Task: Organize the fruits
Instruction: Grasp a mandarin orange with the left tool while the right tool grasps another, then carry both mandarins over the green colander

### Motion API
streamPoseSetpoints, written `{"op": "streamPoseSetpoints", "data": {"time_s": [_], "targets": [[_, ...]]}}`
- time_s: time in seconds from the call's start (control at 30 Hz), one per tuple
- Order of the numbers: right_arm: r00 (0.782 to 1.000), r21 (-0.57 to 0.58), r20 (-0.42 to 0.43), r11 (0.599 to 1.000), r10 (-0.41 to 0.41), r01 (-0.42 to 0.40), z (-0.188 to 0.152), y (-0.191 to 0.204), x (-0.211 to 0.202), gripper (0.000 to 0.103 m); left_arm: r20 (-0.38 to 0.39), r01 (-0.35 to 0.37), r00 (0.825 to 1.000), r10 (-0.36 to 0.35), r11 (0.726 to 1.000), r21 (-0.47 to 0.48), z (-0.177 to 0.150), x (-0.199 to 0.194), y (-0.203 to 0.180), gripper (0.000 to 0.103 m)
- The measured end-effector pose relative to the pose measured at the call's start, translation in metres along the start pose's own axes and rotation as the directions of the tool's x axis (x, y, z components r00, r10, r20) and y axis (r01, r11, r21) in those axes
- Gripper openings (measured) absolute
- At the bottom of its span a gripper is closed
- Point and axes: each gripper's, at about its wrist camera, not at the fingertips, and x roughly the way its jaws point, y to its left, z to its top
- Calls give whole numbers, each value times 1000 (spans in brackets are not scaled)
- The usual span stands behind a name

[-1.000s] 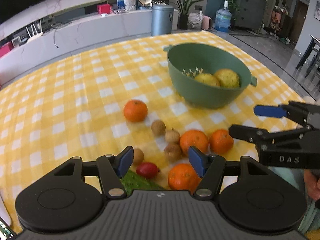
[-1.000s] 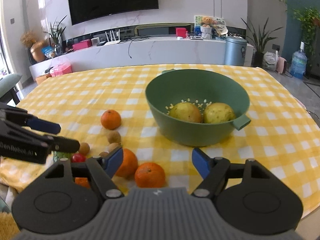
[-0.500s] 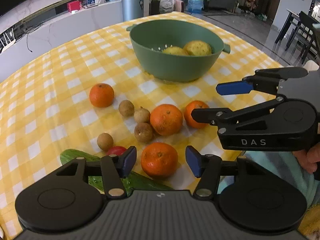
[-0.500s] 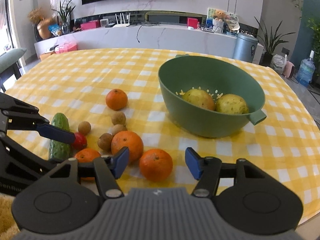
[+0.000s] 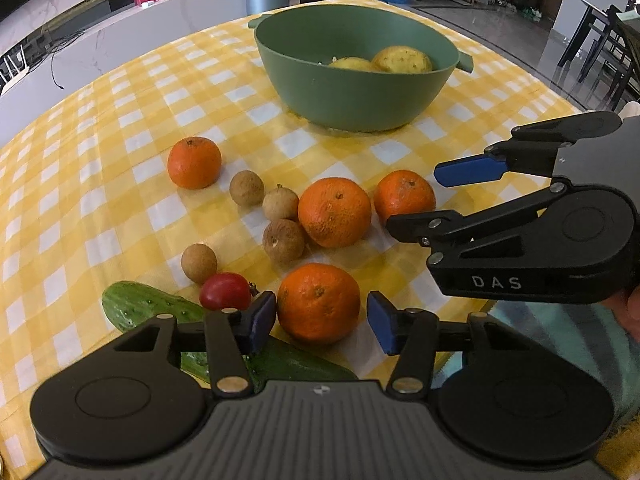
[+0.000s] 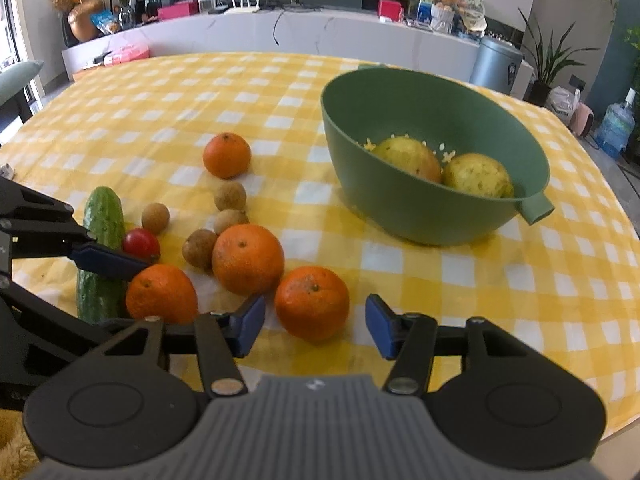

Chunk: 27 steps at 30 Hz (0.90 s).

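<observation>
Several oranges, small brown longans, a cherry tomato (image 5: 225, 291) and a cucumber (image 5: 152, 306) lie on the yellow checked cloth. Behind them a green bowl (image 5: 352, 92) holds two yellow fruits (image 6: 476, 176). My left gripper (image 5: 322, 322) points down over the nearest orange (image 5: 318, 302). Its jaws are closing with the orange between the pads, and a thin gap shows on each side. My right gripper (image 6: 314, 324) straddles the rightmost orange (image 6: 312, 302) the same way, closing without touching it. A larger orange (image 5: 334, 212) lies between those two, and a fourth orange (image 6: 227, 155) sits apart, farther back.
The table's near edge runs just below both grippers. A person's teal sleeve (image 5: 560, 336) and hand show behind the right gripper. Bare checked cloth (image 6: 160, 112) stretches left of the bowl. A long white counter (image 6: 280, 28) with clutter stands beyond the table.
Both grippers have sunk toward the table and moved in on the fruit. Their jaws have narrowed, and each now has an orange between its pads.
</observation>
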Motion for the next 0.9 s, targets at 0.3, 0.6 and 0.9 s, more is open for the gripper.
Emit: {"op": "streamPoseSetpoints", "data": {"time_s": [0.3, 0.6, 0.9], "targets": [[999, 4, -49, 1000, -7, 7, 0, 1, 8, 45, -10, -12, 1000, 13, 1000, 11, 1, 4, -2, 53], [999, 5, -46, 1000, -1, 1, -1, 1, 7, 38, -9, -4, 1000, 4, 1000, 6, 0, 3, -1, 50], [997, 52, 72, 998, 29, -33, -2, -10, -23, 36, 74, -7, 997, 9, 1000, -22, 15, -23, -6, 50]]}}
